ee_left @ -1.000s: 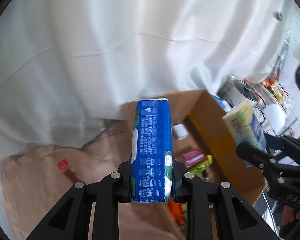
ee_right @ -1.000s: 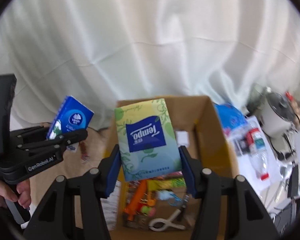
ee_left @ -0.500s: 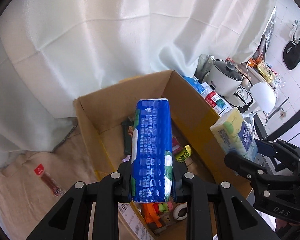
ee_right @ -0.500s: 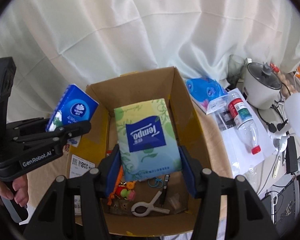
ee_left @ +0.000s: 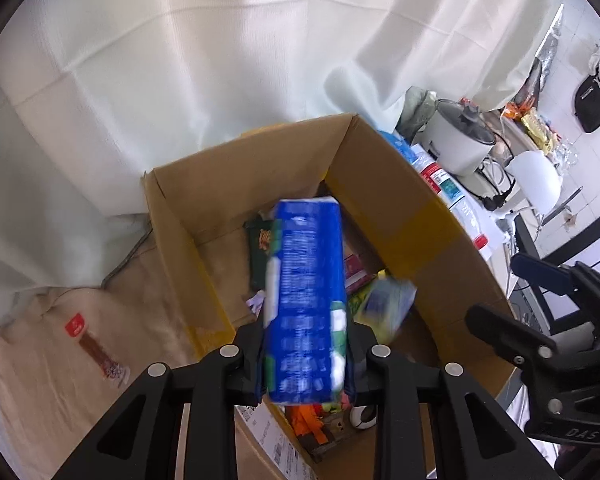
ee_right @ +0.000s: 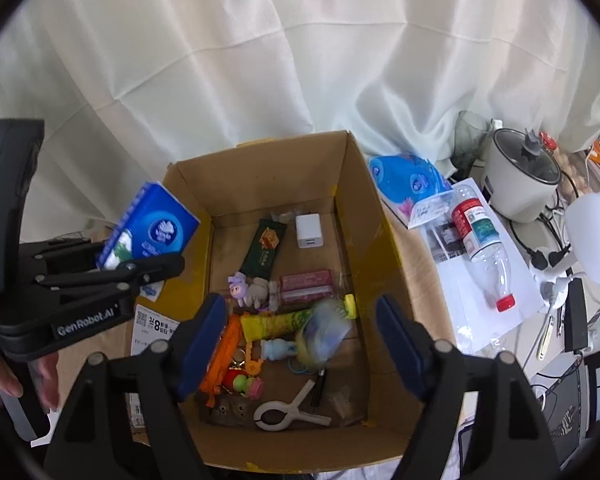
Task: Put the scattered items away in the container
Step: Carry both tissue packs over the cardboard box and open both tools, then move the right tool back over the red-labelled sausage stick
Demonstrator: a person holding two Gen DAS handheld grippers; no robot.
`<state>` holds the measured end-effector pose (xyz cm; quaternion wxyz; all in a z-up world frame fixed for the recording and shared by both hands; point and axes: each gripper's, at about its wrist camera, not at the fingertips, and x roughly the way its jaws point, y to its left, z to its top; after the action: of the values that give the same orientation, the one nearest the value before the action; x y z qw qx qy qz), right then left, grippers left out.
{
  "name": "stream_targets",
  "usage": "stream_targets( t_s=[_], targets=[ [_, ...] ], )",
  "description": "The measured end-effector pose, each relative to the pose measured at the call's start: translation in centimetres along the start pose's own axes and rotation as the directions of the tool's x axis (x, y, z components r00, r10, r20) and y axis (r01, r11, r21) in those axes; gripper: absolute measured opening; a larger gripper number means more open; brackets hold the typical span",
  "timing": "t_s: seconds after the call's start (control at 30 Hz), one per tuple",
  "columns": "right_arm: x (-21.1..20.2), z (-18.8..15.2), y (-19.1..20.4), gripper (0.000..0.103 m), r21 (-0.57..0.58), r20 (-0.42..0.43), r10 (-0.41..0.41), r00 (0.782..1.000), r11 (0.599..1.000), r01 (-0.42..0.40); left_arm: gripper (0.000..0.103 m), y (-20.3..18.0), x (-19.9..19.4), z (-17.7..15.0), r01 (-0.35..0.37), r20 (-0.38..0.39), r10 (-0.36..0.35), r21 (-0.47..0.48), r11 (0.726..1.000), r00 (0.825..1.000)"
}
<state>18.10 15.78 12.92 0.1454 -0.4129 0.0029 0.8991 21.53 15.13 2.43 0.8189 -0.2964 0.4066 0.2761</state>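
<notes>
White drapery backs a cardboard box [ee_right: 352, 208] half full of oddments. Over it, the right gripper [ee_right: 300, 332] gapes empty, its yellow-green tissue pack [ee_right: 320, 334] blurred mid-fall. The left gripper [ee_left: 306, 354] clamps a blue tissue pack [ee_left: 306, 300] above the box's left wall; best carried over the interior before release.

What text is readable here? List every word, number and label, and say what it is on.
"GenRobot.AI": on the left gripper.
"DAS": on the right gripper.
"8": on the white sticker on the cardboard box.
Print on the blue tissue pack and the bottle label: too blurred or small to read.
</notes>
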Motion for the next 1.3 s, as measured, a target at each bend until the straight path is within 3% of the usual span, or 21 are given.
stream_targets(
  t_s=[0.03, 0.07, 0.1, 0.13, 0.17, 0.37, 0.7, 0.93, 1.3],
  targets=[
    [0.0, 0.0, 0.1, 0.083, -0.002, -0.002, -0.003, 1.0, 1.0, 0.003, 0.042, 0.1, 0.0, 0.0, 0.003, 0.0, -0.003, 0.0, 1.0, 1.0],
    [0.0, 0.0, 0.1, 0.083, 0.0, -0.001, -0.008, 1.0, 1.0, 0.008, 0.059, 0.2, 0.0, -0.1, 0.015, 0.001, -0.015, -0.004, 1.0, 1.0],
    [0.0, 0.1, 0.1, 0.084, 0.0, -0.002, -0.011, 1.0, 1.0, 0.011, 0.087, 0.4, 0.0, -0.1, 0.031, 0.001, -0.031, -0.013, 0.999, 1.0],
    [0.0, 0.1, 0.1, 0.084, 0.001, -0.003, -0.013, 1.0, 1.0, 0.013, 0.098, 0.5, 0.0, 0.0, 0.04, -0.001, -0.04, -0.021, 0.999, 0.999],
    [0.0, 0.1, 0.1, 0.085, 0.003, -0.002, -0.013, 1.0, 1.0, 0.013, 0.101, 0.6, 0.1, 0.0, 0.039, -0.001, -0.039, -0.025, 0.999, 0.999],
    [-0.1, 0.2, 0.2, 0.091, -0.008, 0.004, -0.032, 0.999, 0.999, 0.032, 0.101, 1.5, -0.1, -0.1, 0.059, -0.002, -0.059, -0.052, 0.997, 0.998],
    [-0.6, 0.8, 1.8, 0.101, -0.024, 0.026, -0.012, 1.0, 1.0, 0.013, 0.101, 3.9, -1.1, -0.9, 0.029, 0.011, -0.028, -0.09, 0.995, 1.0],
    [-0.2, 2.1, 6.4, 0.103, -0.131, 0.038, -0.006, 0.999, 0.991, 0.01, 0.101, 8.9, -3.0, -2.4, -0.017, 0.029, 0.022, -0.167, 0.986, 0.999],
    [0.6, 3.9, 15.0, 0.103, -0.237, 0.042, 0.119, 0.992, 0.966, -0.106, 0.101, 19.1, -6.8, -7.0, -0.122, 0.041, 0.143, -0.325, 0.938, 0.989]
  ],
)
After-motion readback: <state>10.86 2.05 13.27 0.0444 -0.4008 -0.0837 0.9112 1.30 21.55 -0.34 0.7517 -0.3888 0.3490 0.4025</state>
